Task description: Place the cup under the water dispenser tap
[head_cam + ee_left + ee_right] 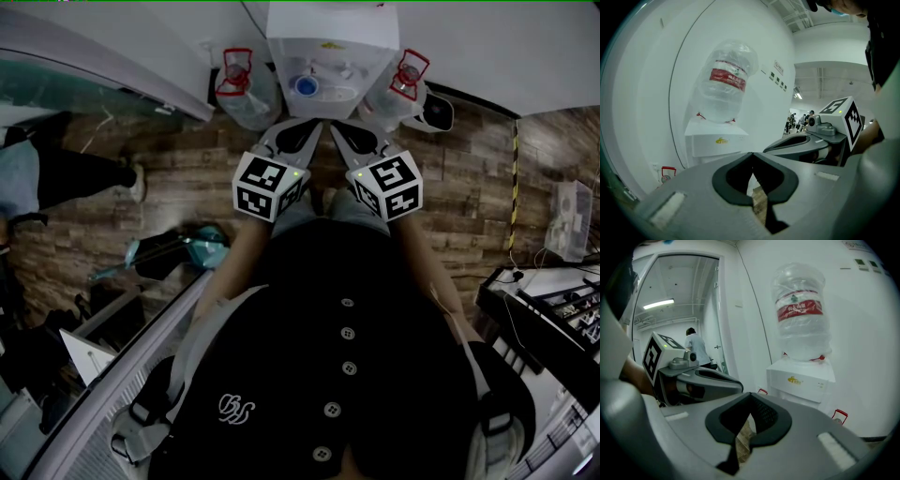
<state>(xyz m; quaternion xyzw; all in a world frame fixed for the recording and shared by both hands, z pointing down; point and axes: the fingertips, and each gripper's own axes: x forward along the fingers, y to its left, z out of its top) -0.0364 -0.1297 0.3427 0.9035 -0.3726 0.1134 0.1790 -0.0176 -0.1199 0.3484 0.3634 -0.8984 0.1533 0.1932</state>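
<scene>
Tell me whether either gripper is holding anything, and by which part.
Nothing is held. The left gripper and the right gripper both have jaws closed together, empty, pointing toward the water dispenser.

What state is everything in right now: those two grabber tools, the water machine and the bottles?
Left grey two-jaw gripper: shut, empty.
Right grey two-jaw gripper: shut, empty.
White water dispenser: upright, no cup seen at it.
Clear red-labelled water bottle: upside down on top of the dispenser.
Two spare clear bottles with red handles: standing on the floor either side of the dispenser.
</scene>
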